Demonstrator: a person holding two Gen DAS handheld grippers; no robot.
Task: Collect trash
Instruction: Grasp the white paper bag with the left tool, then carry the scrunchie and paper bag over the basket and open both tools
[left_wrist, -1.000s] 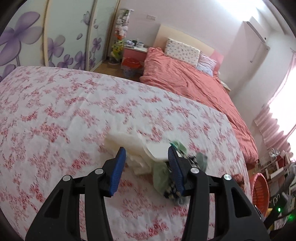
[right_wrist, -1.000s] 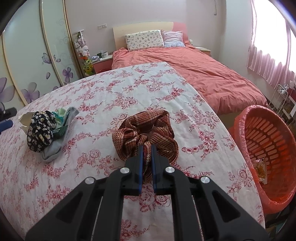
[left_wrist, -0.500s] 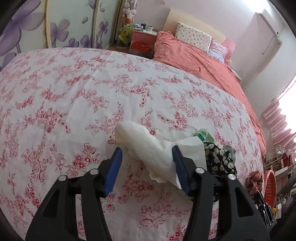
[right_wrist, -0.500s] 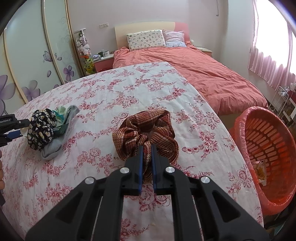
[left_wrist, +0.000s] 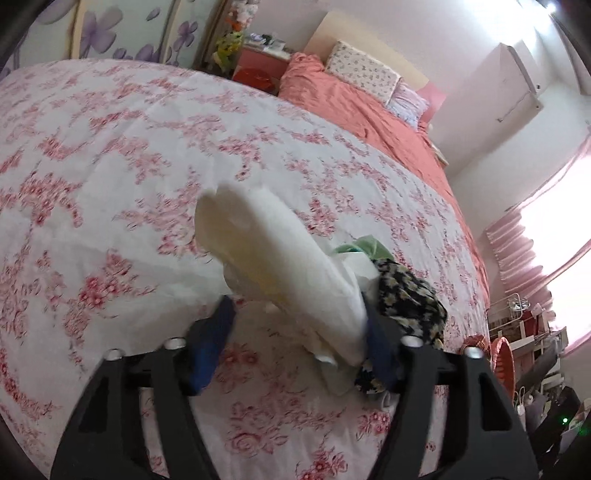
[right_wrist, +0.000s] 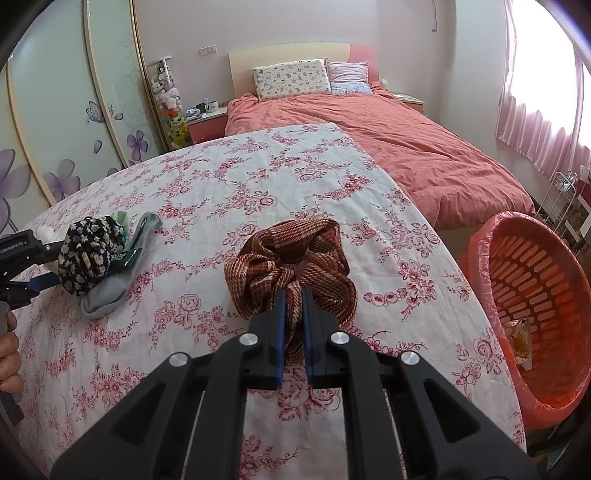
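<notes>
A crumpled white tissue (left_wrist: 280, 266) lies on the flowered bedspread (left_wrist: 110, 155). My left gripper (left_wrist: 295, 314) straddles it with jaws closing; the tissue leans on the right finger, and the left finger stands clear of it. Just right of it sit a black floral scrunchie (left_wrist: 410, 299) and a green cloth (left_wrist: 364, 245). From the right wrist, the left gripper (right_wrist: 51, 263) shows at the left edge behind the black scrunchie (right_wrist: 90, 254). My right gripper (right_wrist: 293, 295) is shut on a brown striped scrunchie (right_wrist: 291, 254) resting on the bedspread.
A red basket (right_wrist: 535, 280) lined with plastic stands off the bed's right edge, a wrapper (right_wrist: 521, 339) inside. A grey sock (right_wrist: 107, 299) lies under the black scrunchie. A hand (right_wrist: 9, 354) shows at lower left. A salmon bed (right_wrist: 406, 147) lies beyond.
The left gripper has sunk toward the bedspread and closed in on the white tissue, which now fills the gap between its fingers. The right gripper and brown scrunchie have not moved.
</notes>
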